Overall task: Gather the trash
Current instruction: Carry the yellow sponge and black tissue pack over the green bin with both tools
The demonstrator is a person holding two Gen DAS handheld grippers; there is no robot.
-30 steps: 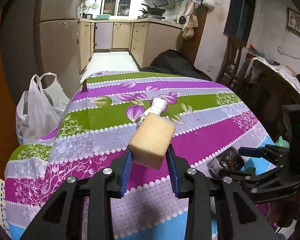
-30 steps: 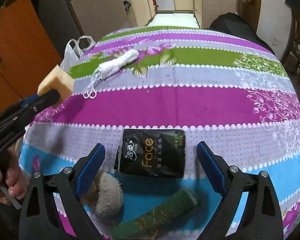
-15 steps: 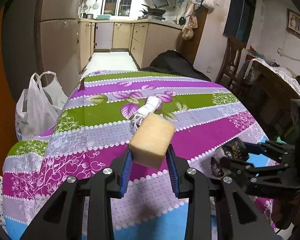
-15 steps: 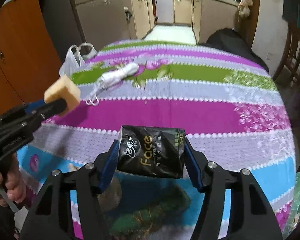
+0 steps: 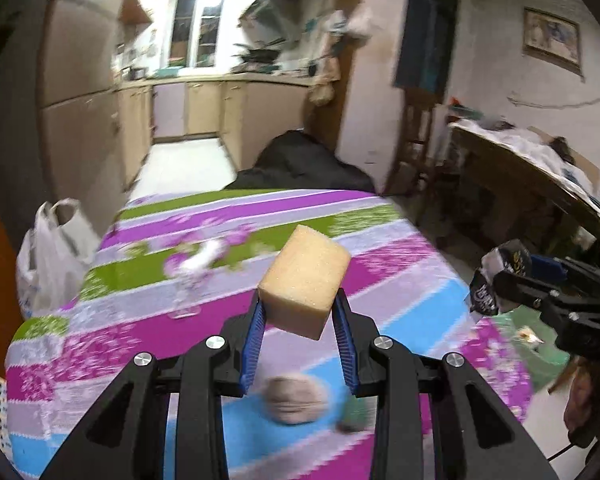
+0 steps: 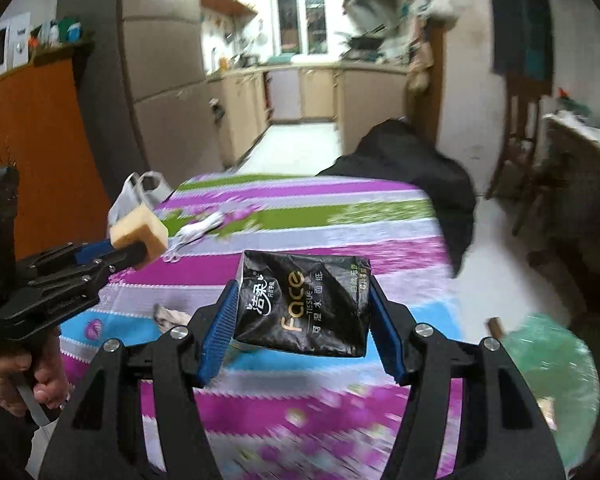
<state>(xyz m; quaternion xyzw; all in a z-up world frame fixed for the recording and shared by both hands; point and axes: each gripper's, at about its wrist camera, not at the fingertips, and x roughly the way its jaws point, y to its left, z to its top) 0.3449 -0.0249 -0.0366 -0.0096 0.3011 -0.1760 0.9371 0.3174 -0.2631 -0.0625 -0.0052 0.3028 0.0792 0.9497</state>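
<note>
left fingers [image 5: 300, 320] clamp sponge [image 5: 305, 282] | right fingers [image 6: 300, 328] clamp tissue pack [image 6: 302, 304] | green bag [image 6: 548, 384] right

1 yellow sponge [image 5: 305, 280], 1 black tissue pack [image 6: 302, 304], 1 white cord bundle [image 6: 198, 230], 1 white plastic bag [image 5: 50, 258], 1 green bag [image 6: 548, 384] at 4 o'clock, 2 grippers

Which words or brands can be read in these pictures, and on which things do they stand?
"Face" in gold letters: on the black tissue pack held in the right gripper.
"TISSUE": small, below "Face" on the same pack.
Chinese characters on the pack: too small to read with certainty.
In the left view the pack shows print too blurred to read.
The sponge bears no text.
</note>
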